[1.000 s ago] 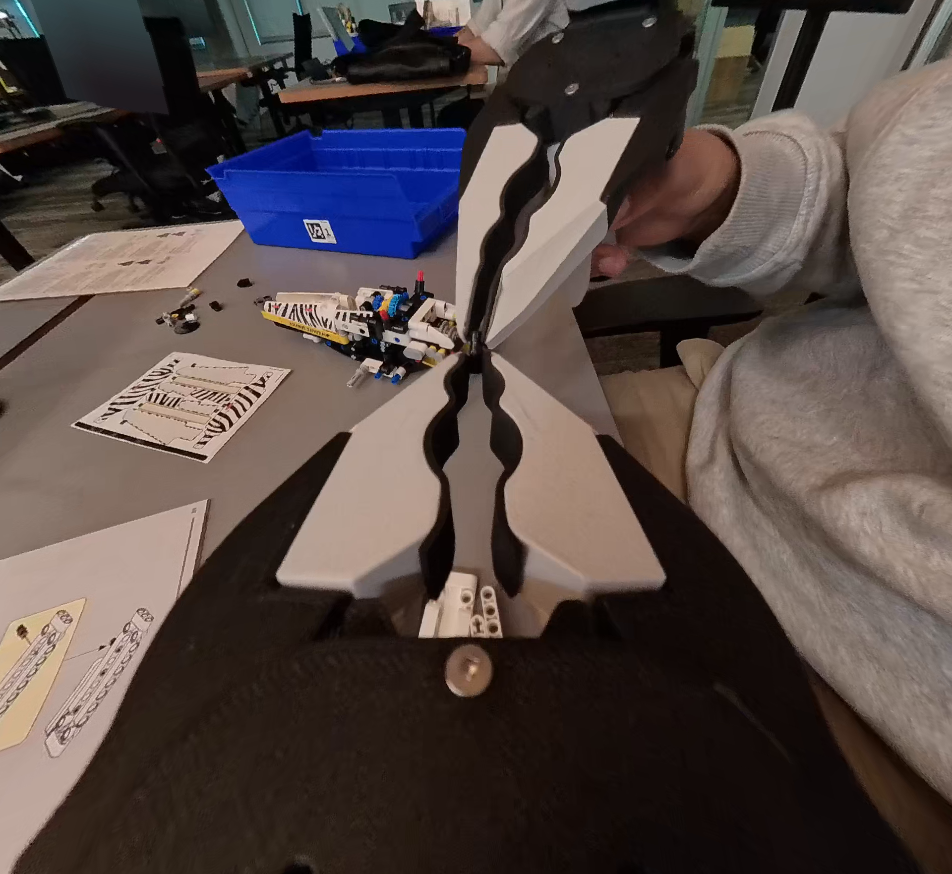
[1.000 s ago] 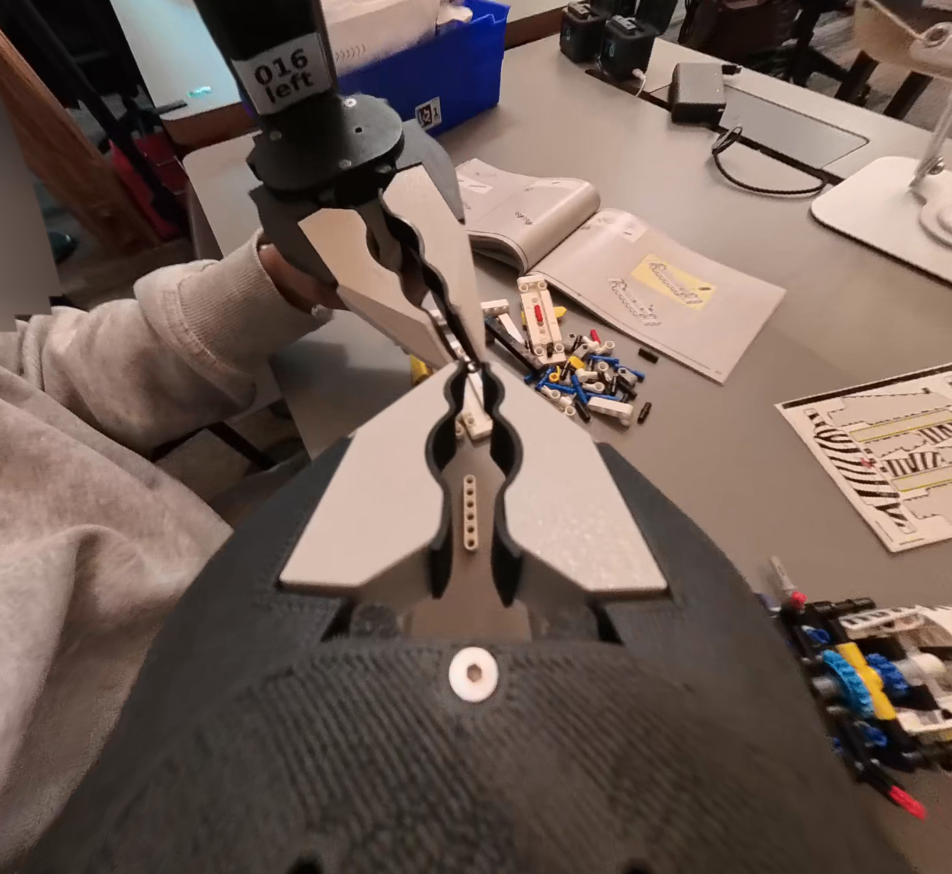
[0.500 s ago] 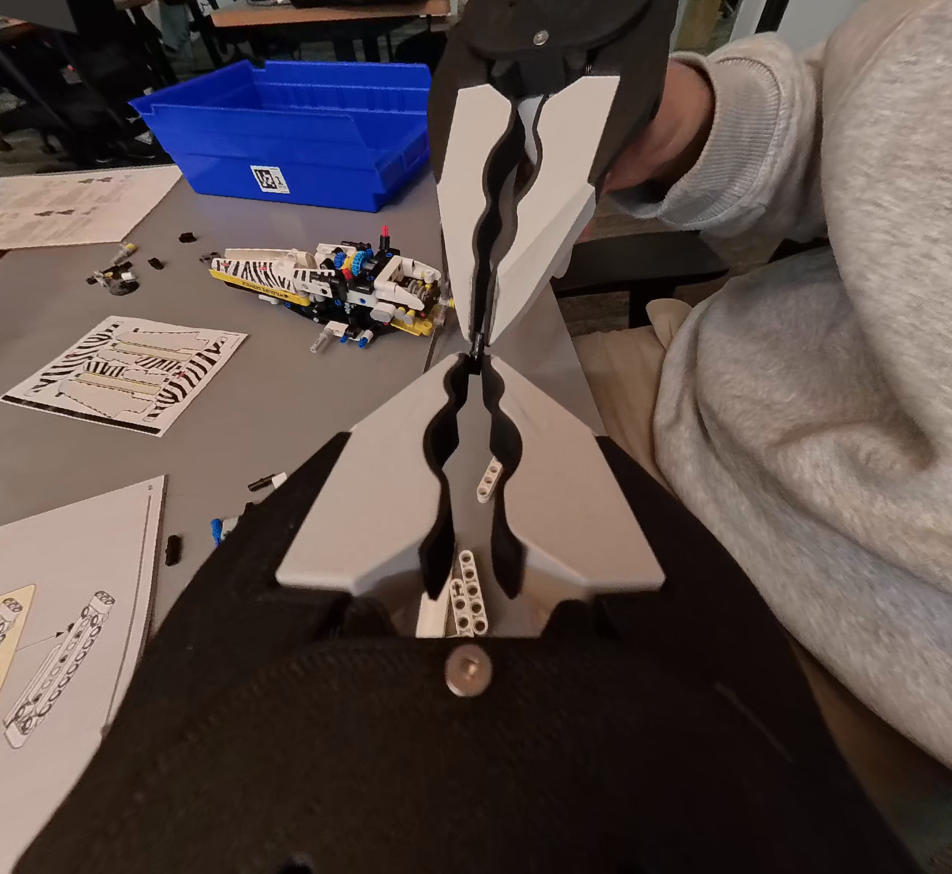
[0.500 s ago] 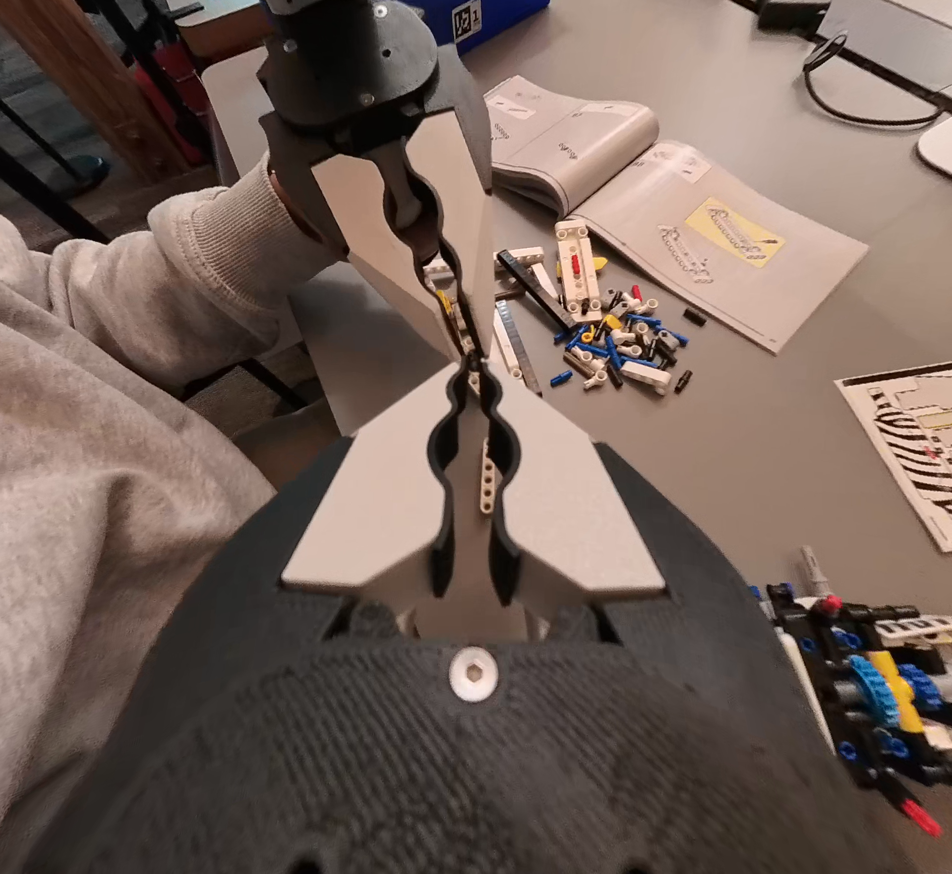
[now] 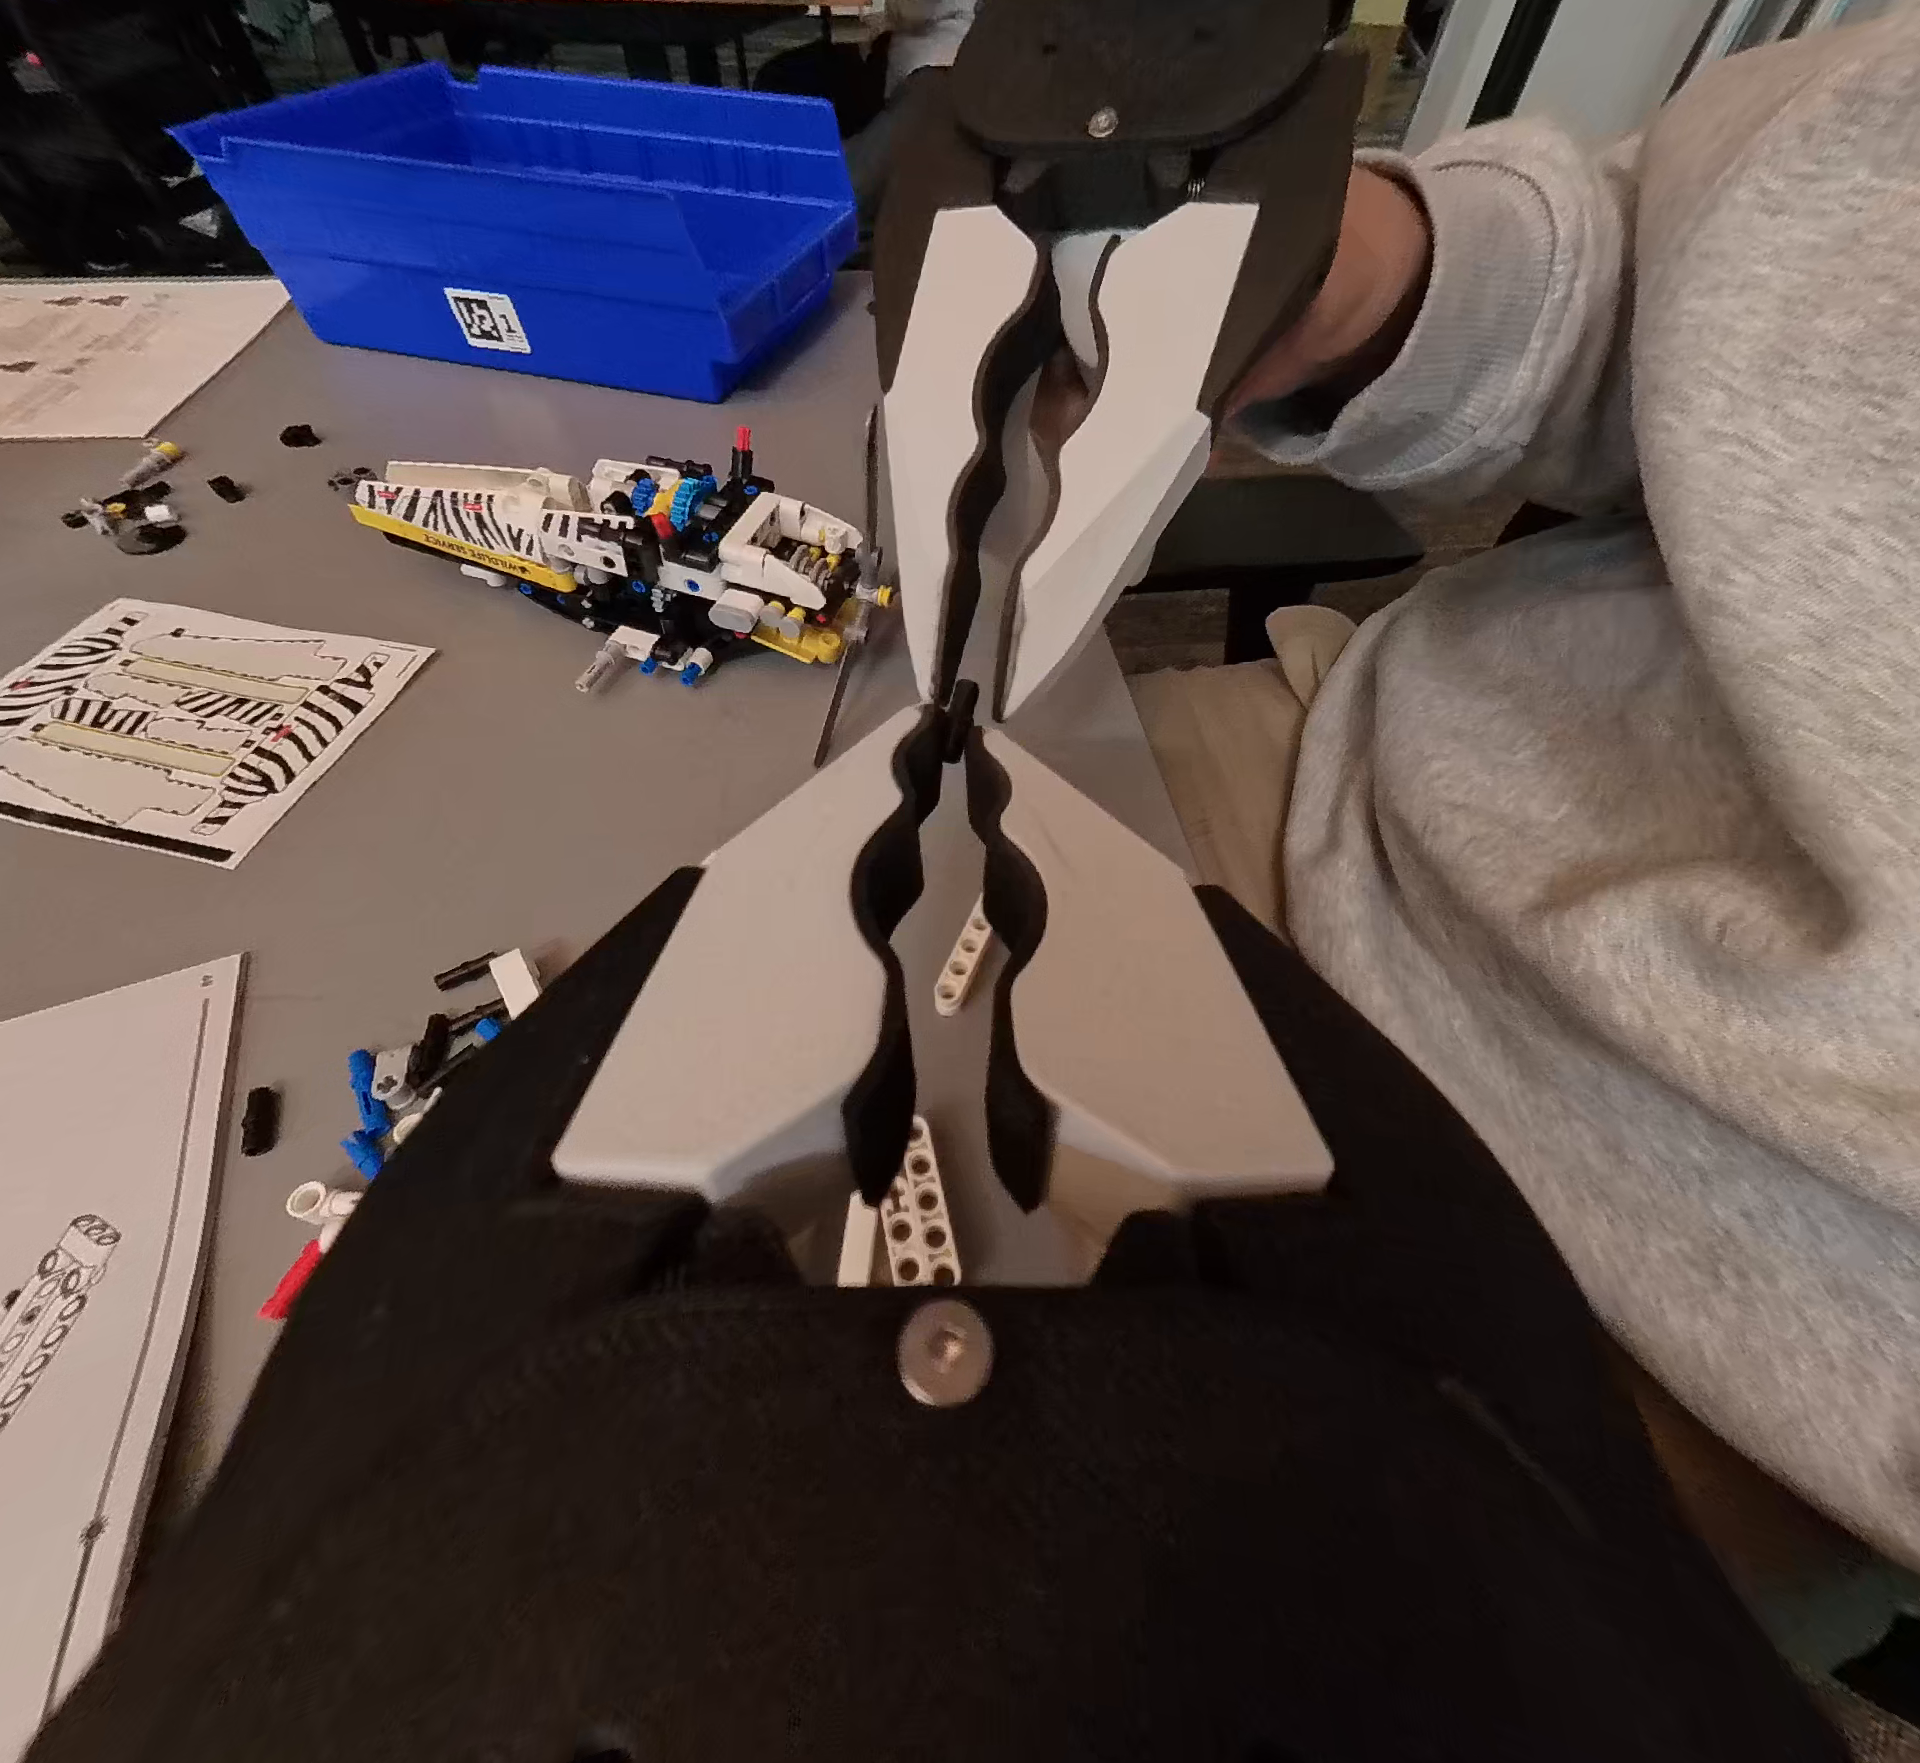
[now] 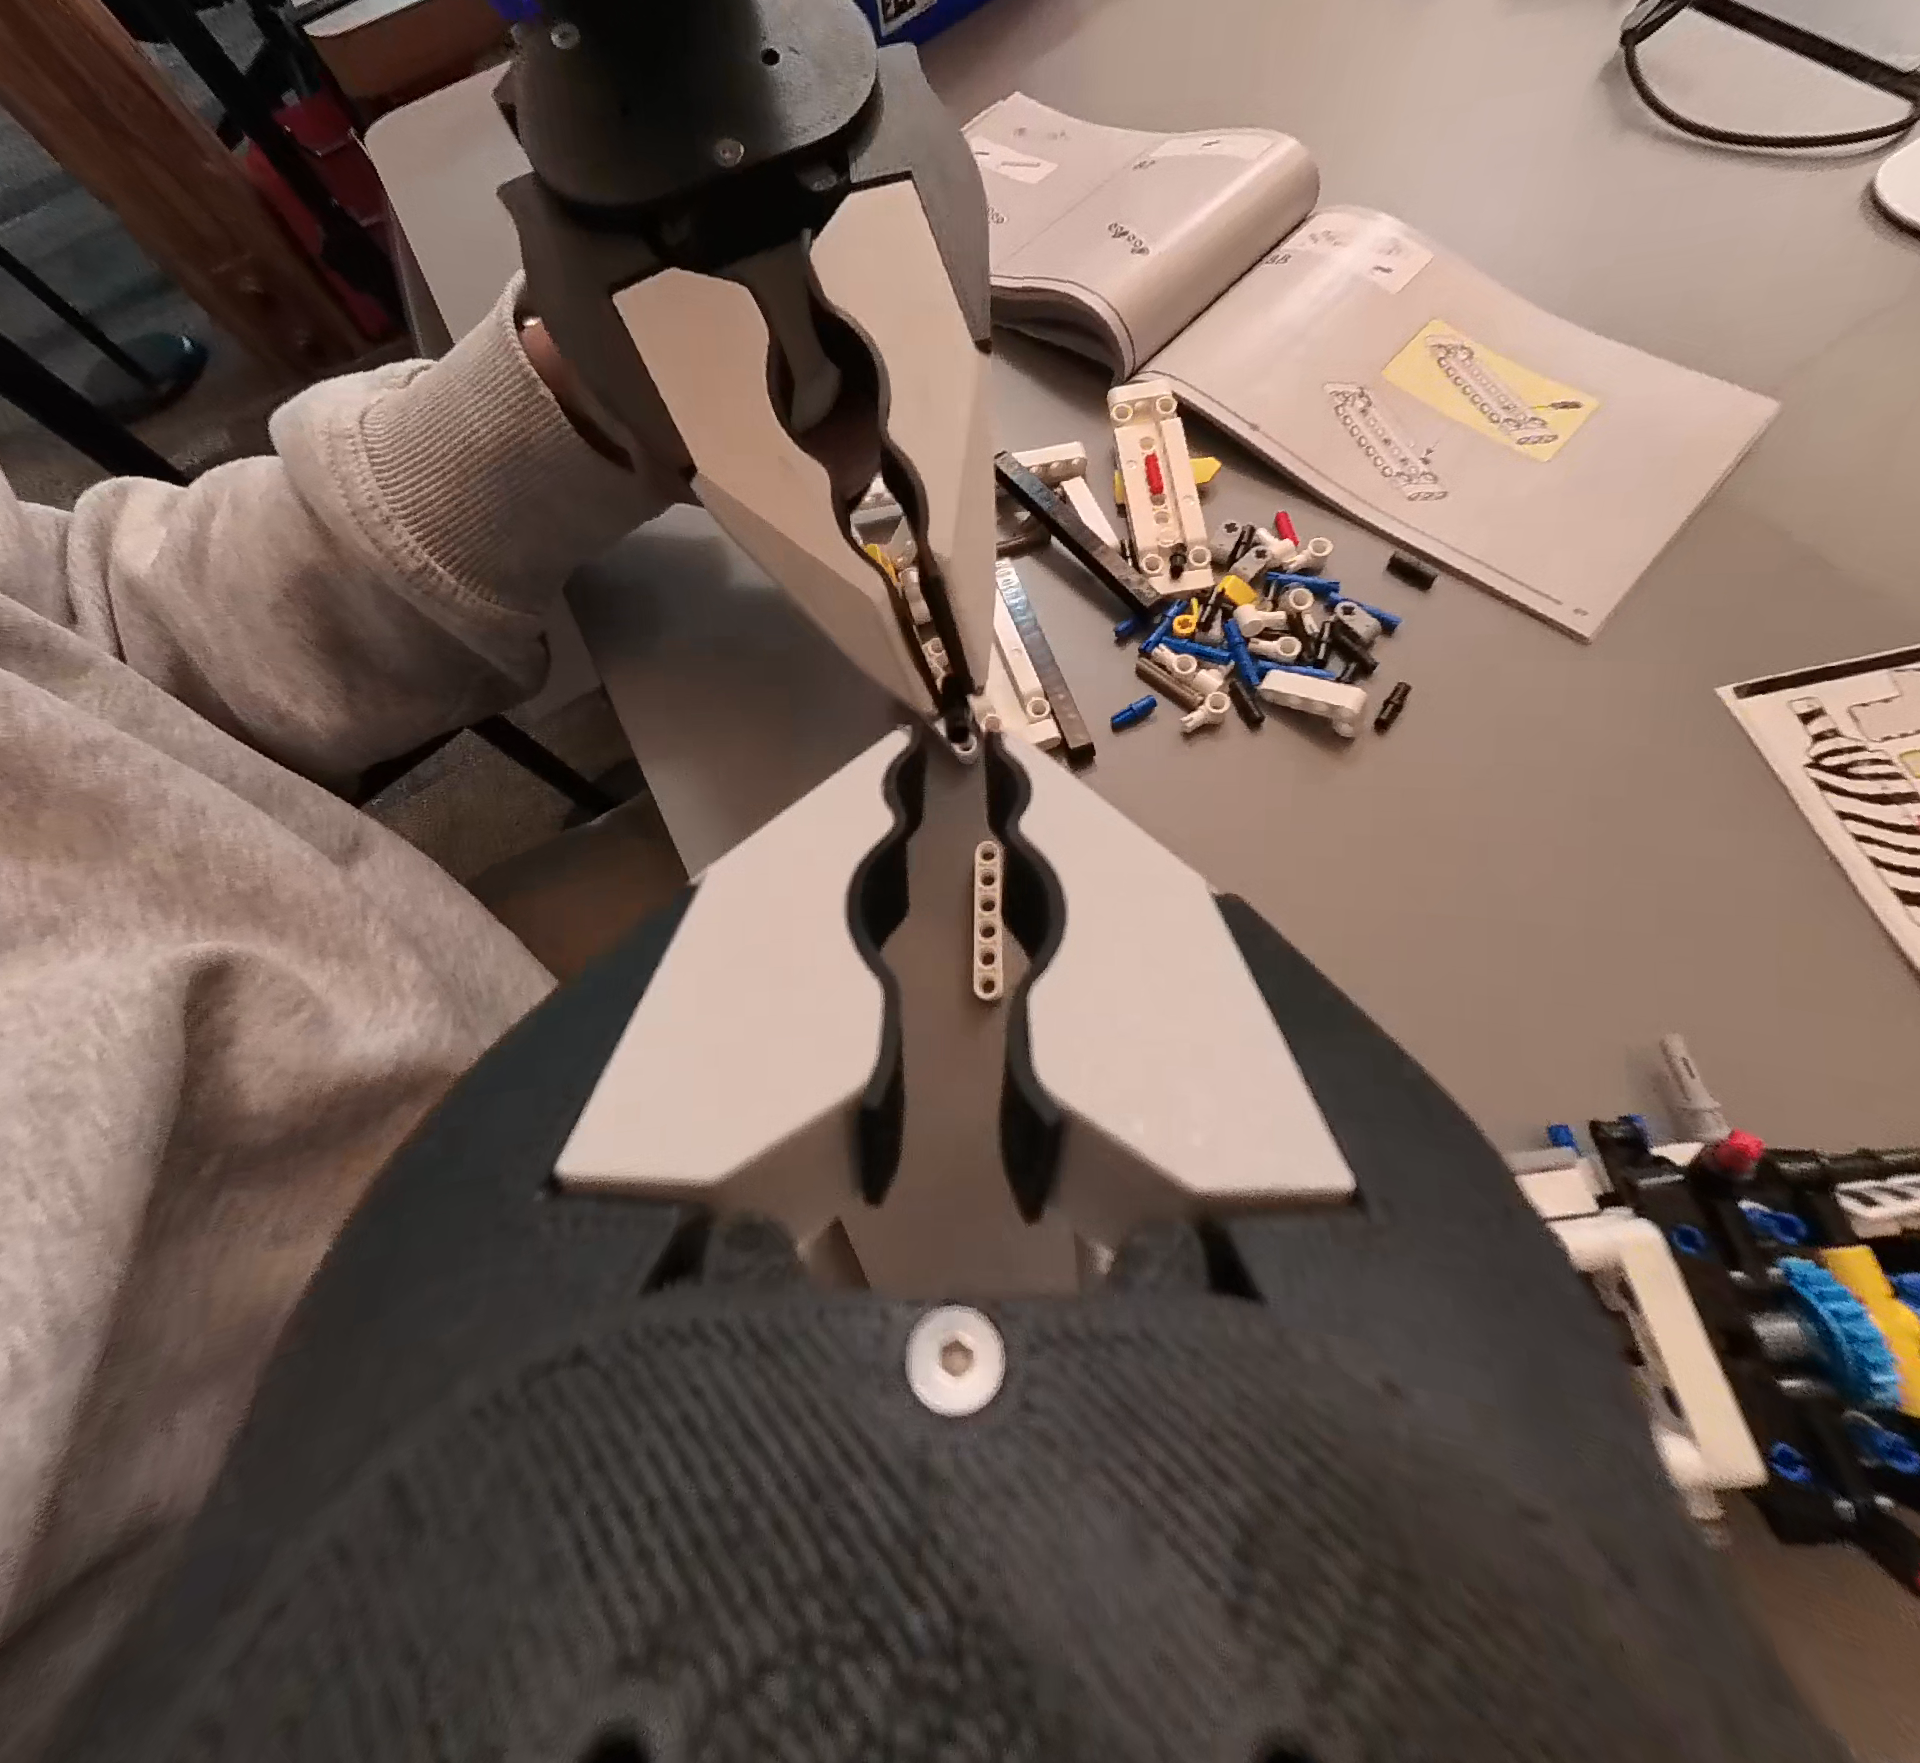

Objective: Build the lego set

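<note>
My left gripper and right gripper meet tip to tip above the near edge of the grey table. The left gripper is shut on a small black pin. The right gripper is shut on a small light grey connector, and the two pieces touch. A white beam with holes lies on the table below them, also seen in the left wrist view. The part-built zebra-striped model lies farther along the table.
A pile of loose parts lies beside an open instruction booklet. A zebra sticker sheet, a blue bin and more loose parts are on the table. The person's grey sleeves flank the grippers. My two grippers' fingertips are within a few centimetres of each other. Both grippers' tips are roughly 15 cm from the part-built zebra-striped model.
Both grippers stay shut and tip to tip, and have shifted together over the table. The white beam has come into view below the left gripper's fingers.
</note>
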`<action>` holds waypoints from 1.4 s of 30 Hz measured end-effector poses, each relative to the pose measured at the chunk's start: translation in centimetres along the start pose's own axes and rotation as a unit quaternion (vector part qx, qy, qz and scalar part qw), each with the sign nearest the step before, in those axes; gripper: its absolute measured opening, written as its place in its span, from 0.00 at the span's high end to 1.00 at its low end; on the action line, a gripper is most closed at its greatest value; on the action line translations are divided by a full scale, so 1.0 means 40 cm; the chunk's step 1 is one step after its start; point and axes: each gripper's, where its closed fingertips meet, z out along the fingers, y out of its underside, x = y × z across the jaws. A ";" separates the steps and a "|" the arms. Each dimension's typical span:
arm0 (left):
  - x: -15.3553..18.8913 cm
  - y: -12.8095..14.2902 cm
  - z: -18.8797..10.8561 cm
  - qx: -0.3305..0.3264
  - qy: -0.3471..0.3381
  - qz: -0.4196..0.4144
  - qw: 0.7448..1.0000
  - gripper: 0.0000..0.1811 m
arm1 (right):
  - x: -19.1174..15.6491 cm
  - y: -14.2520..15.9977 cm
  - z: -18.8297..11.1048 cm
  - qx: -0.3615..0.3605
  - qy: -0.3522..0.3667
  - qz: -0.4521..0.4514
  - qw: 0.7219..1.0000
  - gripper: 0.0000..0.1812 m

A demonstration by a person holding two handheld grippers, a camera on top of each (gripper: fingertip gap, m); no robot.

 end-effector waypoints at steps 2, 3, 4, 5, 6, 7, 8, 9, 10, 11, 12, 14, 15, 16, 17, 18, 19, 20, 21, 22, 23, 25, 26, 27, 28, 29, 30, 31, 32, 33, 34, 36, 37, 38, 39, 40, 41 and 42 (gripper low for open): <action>0.005 -0.001 0.001 0.001 0.006 -0.001 1.000 0.99 | 0.000 -0.004 -0.002 0.012 0.004 -0.006 1.000 0.97; 0.007 -0.002 0.002 0.001 0.008 0.000 1.000 0.99 | -0.004 -0.006 -0.002 0.019 0.001 -0.006 1.000 0.98; 0.009 -0.002 0.003 0.000 0.010 0.000 1.000 0.99 | -0.008 -0.008 -0.003 0.025 -0.002 -0.004 1.000 0.99; 0.010 -0.002 0.004 0.000 0.011 0.000 1.000 0.99 | -0.009 -0.009 -0.004 0.031 -0.004 -0.002 1.000 0.99; 0.011 -0.002 0.004 0.000 0.012 0.000 1.000 0.99 | -0.010 -0.009 -0.004 0.034 -0.006 0.000 0.999 0.99; 0.012 -0.003 0.004 0.000 0.013 0.000 1.000 0.99 | -0.011 -0.008 -0.005 0.036 -0.007 0.004 0.999 0.99; 0.012 -0.004 0.005 0.001 0.013 0.000 1.000 0.99 | -0.011 -0.009 -0.006 0.039 -0.008 0.007 0.999 0.99; 0.012 -0.005 0.004 0.002 0.013 0.000 1.000 0.99 | -0.010 -0.010 -0.007 0.043 -0.007 0.011 0.999 0.99; 0.012 -0.006 0.004 0.003 0.013 0.000 1.000 0.99 | -0.010 -0.010 -0.007 0.046 -0.008 0.015 0.999 0.99; 0.012 -0.006 0.002 0.003 0.013 0.001 1.000 0.99 | -0.011 -0.011 -0.006 0.049 -0.009 0.019 0.999 0.99; 0.013 -0.008 0.000 0.004 0.014 0.002 1.000 0.99 | -0.013 -0.013 -0.006 0.052 -0.011 0.023 0.998 0.99; 0.018 -0.012 -0.004 0.007 0.018 0.002 1.000 0.99 | -0.018 -0.016 -0.008 0.063 -0.012 0.025 0.998 0.99; 0.020 -0.015 -0.005 0.010 0.020 0.002 1.000 0.99 | -0.020 -0.016 -0.008 0.068 -0.011 0.025 0.997 0.99; 0.022 -0.019 -0.005 0.014 0.023 0.001 1.000 1.00 | -0.022 -0.016 -0.008 0.075 -0.009 0.024 0.997 0.99; 0.024 -0.020 -0.004 0.016 0.027 0.000 1.000 1.00 | -0.023 -0.015 -0.010 0.084 -0.007 0.021 0.996 0.99; 0.026 -0.021 -0.002 0.017 0.031 -0.003 0.999 1.00 | -0.024 -0.013 -0.012 0.092 -0.004 0.016 0.996 0.99; 0.029 -0.021 0.001 0.017 0.036 -0.006 0.999 1.00 | -0.025 -0.010 -0.015 0.098 -0.001 0.012 0.995 0.99; 0.032 -0.020 0.006 0.016 0.041 -0.009 0.999 1.00 | -0.026 -0.006 -0.018 0.102 0.001 0.009 0.995 0.99; 0.036 -0.021 0.011 0.016 0.046 -0.011 0.999 1.00 | -0.027 -0.002 -0.023 0.105 0.000 0.008 0.994 0.99; 0.039 -0.026 0.017 0.019 0.050 -0.012 0.998 0.99 | -0.028 -0.001 -0.031 0.111 -0.002 0.006 0.994 0.99; 0.043 -0.037 0.022 0.027 0.052 -0.010 0.998 0.99 | -0.028 -0.003 -0.043 0.122 -0.005 0.008 0.992 0.99; 0.054 -0.069 0.029 0.054 0.059 -0.007 0.997 0.99 | -0.031 -0.014 -0.073 0.153 -0.018 0.017 0.988 0.99; 0.057 -0.088 0.030 0.071 0.059 -0.009 0.996 0.99 | -0.031 -0.018 -0.091 0.168 -0.022 0.022 0.985 0.99; 0.057 -0.107 0.031 0.089 0.058 -0.012 0.994 0.97 | -0.028 -0.018 -0.109 0.182 -0.024 0.027 0.983 0.99; 0.060 -0.124 0.030 0.107 0.060 -0.015 0.992 0.95 | -0.026 -0.017 -0.126 0.194 -0.024 0.030 0.980 0.99; 0.061 -0.139 0.030 0.122 0.060 -0.019 0.991 0.94 | -0.023 -0.014 -0.144 0.204 -0.022 0.031 0.978 0.99; 0.056 -0.151 0.031 0.134 0.054 -0.023 0.989 0.92 | -0.018 -0.013 -0.161 0.215 -0.018 0.032 0.976 0.99; 0.050 -0.160 0.035 0.143 0.045 -0.027 0.988 0.91 | -0.014 -0.016 -0.178 0.227 -0.016 0.032 0.973 0.99; 0.041 -0.170 0.040 0.150 0.034 -0.030 0.988 0.89 | -0.014 -0.020 -0.194 0.237 -0.017 0.032 0.971 0.99; 0.030 -0.179 0.047 0.158 0.019 -0.037 0.987 0.85 | -0.013 -0.022 -0.210 0.246 -0.016 0.033 0.968 0.99; 0.020 -0.192 0.054 0.169 0.006 -0.049 0.984 0.81 | -0.012 -0.022 -0.224 0.254 -0.013 0.033 0.966 0.99; 0.055 -0.251 0.059 0.232 0.050 -0.095 0.967 0.69 | -0.008 -0.018 -0.247 0.265 -0.004 0.035 0.964 0.99; 0.091 -0.283 0.060 0.264 0.092 -0.115 0.953 0.64 | -0.005 -0.014 -0.257 0.270 0.004 0.036 0.962 0.99; 0.119 -0.306 0.066 0.287 0.119 -0.127 0.942 0.64 | -0.001 -0.009 -0.266 0.274 0.013 0.039 0.961 0.99; 0.138 -0.316 0.078 0.298 0.124 -0.127 0.938 0.63 | 0.005 -0.002 -0.275 0.278 0.022 0.043 0.959 1.00; 0.147 -0.318 0.095 0.298 0.113 -0.121 0.940 0.64 | 0.009 0.004 -0.284 0.282 0.030 0.049 0.958 0.99; 0.150 -0.314 0.112 0.290 0.098 -0.113 0.945 0.64 | 0.012 0.010 -0.292 0.287 0.036 0.056 0.956 0.99; 0.152 -0.307 0.128 0.275 0.084 -0.103 0.952 0.64 | 0.014 0.015 -0.298 0.291 0.041 0.062 0.954 0.99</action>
